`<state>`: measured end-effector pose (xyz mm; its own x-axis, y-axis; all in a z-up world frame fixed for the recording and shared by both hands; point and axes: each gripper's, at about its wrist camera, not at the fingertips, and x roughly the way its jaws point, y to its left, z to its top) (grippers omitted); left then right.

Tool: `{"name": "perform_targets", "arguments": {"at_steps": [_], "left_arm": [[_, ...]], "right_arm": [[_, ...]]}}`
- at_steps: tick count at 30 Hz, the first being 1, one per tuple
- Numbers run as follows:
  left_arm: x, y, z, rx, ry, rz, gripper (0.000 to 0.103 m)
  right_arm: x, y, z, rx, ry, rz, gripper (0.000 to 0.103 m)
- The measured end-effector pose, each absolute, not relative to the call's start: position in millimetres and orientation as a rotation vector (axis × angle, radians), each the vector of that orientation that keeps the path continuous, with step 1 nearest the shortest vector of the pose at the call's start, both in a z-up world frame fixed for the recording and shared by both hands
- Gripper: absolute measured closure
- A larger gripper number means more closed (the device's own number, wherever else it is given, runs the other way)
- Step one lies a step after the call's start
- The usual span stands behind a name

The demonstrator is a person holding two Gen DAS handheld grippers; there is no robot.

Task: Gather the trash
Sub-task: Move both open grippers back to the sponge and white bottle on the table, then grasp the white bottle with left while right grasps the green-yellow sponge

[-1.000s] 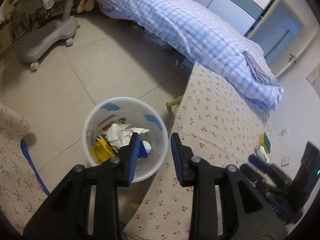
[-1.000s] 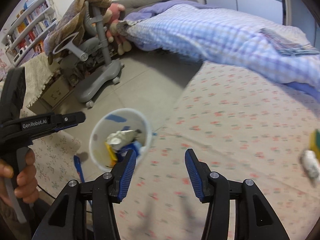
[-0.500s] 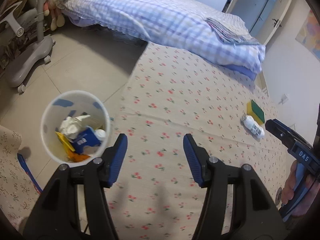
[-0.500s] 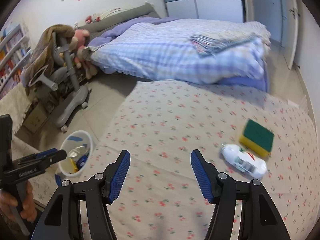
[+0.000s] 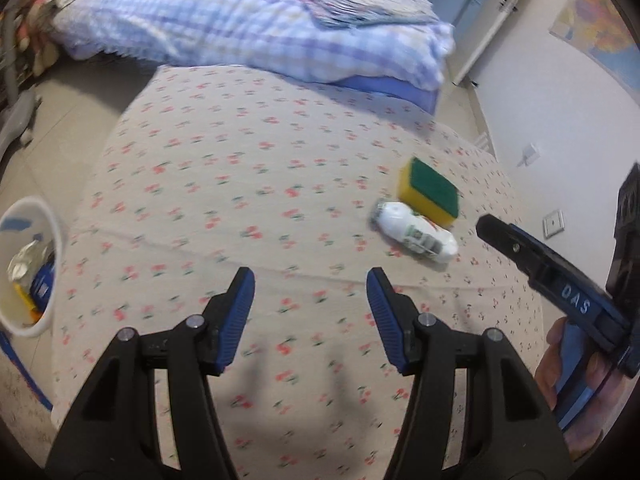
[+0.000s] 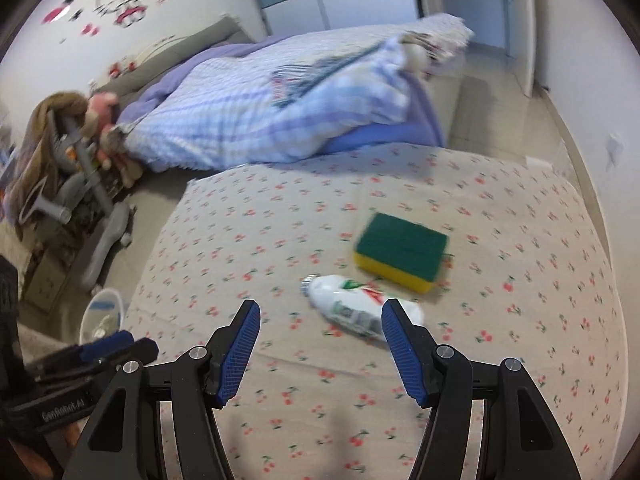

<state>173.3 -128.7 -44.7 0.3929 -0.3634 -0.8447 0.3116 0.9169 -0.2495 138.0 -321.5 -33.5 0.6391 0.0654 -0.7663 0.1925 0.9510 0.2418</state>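
Both grippers hang over a table (image 5: 248, 168) covered in a cherry-print cloth, each with its 2 blue-padded fingers spread wide and holding nothing. The left gripper (image 5: 310, 312) sits above bare cloth, well apart from the trash. The right gripper (image 6: 320, 340) is closer: a small white bottle (image 6: 360, 306) lies on its side on the table, just ahead of the gripper's right finger (image 6: 402, 350), which overlaps the bottle's far end in the right wrist view; whether they touch cannot be told. A yellow sponge (image 6: 400, 250) with a green top lies just beyond the bottle, touching or nearly touching it. A white bin (image 5: 50, 248) stands on the floor off the table's left edge, with crumpled paper and a blue wrapper inside. A bed (image 5: 248, 28) with a checked blue quilt lies beyond the table.
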Motion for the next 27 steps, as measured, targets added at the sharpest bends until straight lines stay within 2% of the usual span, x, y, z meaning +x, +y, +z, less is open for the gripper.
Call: {"name": "perform_targets", "arguments": {"at_steps": [5, 13, 17, 20, 22, 23, 27], "left_arm": [[182, -187, -59, -0.002, 1.113, -0.478, 0.044], [216, -226, -109, -0.406, 1.318, -0.354, 0.039], [218, -235, -130, -0.512, 1.332, -0.267, 0.039], [222, -243, -126, -0.534, 1.279, -0.259, 0.039], [227, -251, -125, -0.508, 1.275, -0.273, 0.046], [229, -253, -125, -0.478, 1.279, -0.274, 0.057], [229, -247, -123, -0.432, 1.260, -0.314, 0.059]], "right_arm": [[134, -373, -46, 0.431, 0.877, -0.181, 0.038], [124, -414, -51, 0.526, 0.856, -0.278, 0.038], [121, -428, -52, 0.506, 0.853, -0.328, 0.038], [121, -438, -56, 0.497, 0.860, -0.328, 0.038], [123, -441, -62, 0.486, 0.874, -0.318, 0.038], [125, -442, -65, 0.473, 0.881, -0.311, 0.038], [140, -431, -75, 0.302, 0.889, -0.292, 0.038]]}}
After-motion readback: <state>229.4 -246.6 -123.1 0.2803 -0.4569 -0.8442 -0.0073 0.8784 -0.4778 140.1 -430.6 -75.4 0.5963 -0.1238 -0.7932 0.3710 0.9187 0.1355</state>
